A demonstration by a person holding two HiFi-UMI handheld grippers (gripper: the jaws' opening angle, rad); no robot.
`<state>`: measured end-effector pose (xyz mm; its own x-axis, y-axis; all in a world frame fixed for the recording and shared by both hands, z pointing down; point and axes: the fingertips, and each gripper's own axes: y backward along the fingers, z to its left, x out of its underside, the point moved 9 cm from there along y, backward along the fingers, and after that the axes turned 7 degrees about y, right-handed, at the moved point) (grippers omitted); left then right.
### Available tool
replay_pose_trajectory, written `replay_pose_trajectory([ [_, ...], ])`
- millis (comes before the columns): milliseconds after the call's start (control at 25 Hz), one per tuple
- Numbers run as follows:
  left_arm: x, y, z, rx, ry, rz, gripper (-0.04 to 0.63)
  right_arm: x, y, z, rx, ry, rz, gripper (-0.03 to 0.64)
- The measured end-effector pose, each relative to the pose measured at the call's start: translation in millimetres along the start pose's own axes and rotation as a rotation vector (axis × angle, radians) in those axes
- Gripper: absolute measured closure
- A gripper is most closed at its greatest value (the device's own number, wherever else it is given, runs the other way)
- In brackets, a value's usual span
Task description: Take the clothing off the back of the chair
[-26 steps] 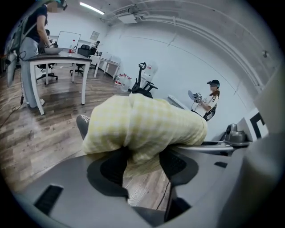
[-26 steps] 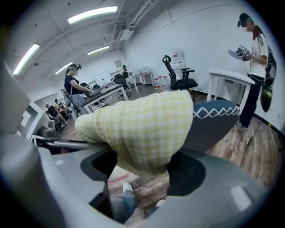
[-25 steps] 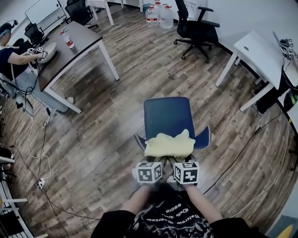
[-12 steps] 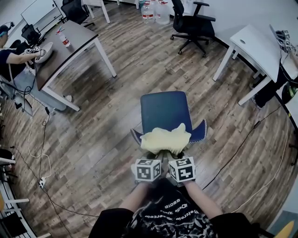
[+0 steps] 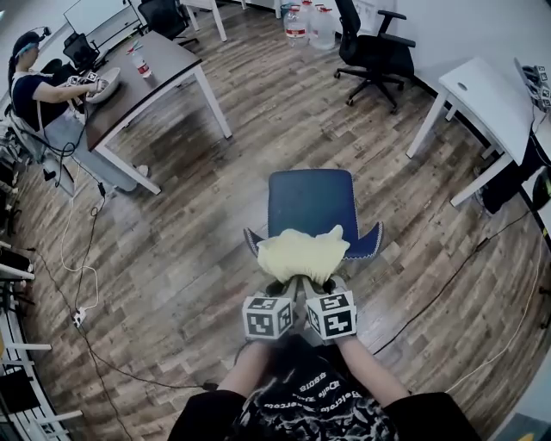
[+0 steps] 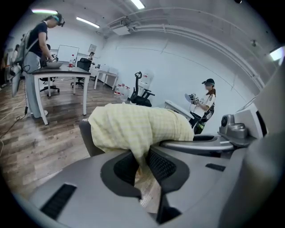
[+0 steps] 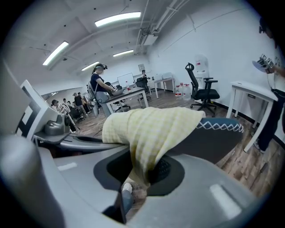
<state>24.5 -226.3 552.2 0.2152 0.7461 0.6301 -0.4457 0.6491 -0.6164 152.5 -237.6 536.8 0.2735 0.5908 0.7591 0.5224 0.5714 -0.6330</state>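
Observation:
A pale yellow checked garment (image 5: 301,254) lies draped over the back of a dark blue chair (image 5: 310,200), whose backrest edge (image 5: 370,243) shows a white zigzag seam. My left gripper (image 5: 280,290) grips the cloth's near hem, and the fabric (image 6: 138,127) is pinched between its pads (image 6: 142,162). Right beside it, my right gripper (image 5: 320,287) has the hem between its jaws, which are closing, and a fold of cloth (image 7: 151,129) hangs down into them (image 7: 144,171). The two grippers stand side by side, almost touching.
A brown desk (image 5: 146,73) with a seated person (image 5: 43,86) stands at the far left. A black office chair (image 5: 370,47) and water bottles (image 5: 310,17) are at the back. A white table (image 5: 482,95) is at the right. Cables (image 5: 73,284) trail over the wooden floor.
Both grippers have shut on the garment's near hem and risen a little. The cloth is now bunched toward them.

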Motion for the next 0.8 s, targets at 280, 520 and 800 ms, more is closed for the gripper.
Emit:
replay_pose_trajectory([
  [280,11,26,1,0.02,-0.022,-0.033,0.534,6,15,22,0.002,0.012,-0.037,0.543],
  [520,26,48,7,0.081,-0.053,-0.031,0.534,18,29,50,0.052,0.009,-0.059,0.543],
  [800,53,110,28,0.157,-0.1,-0.051,0.534,38,54,120,0.115,-0.028,-0.102,0.545],
])
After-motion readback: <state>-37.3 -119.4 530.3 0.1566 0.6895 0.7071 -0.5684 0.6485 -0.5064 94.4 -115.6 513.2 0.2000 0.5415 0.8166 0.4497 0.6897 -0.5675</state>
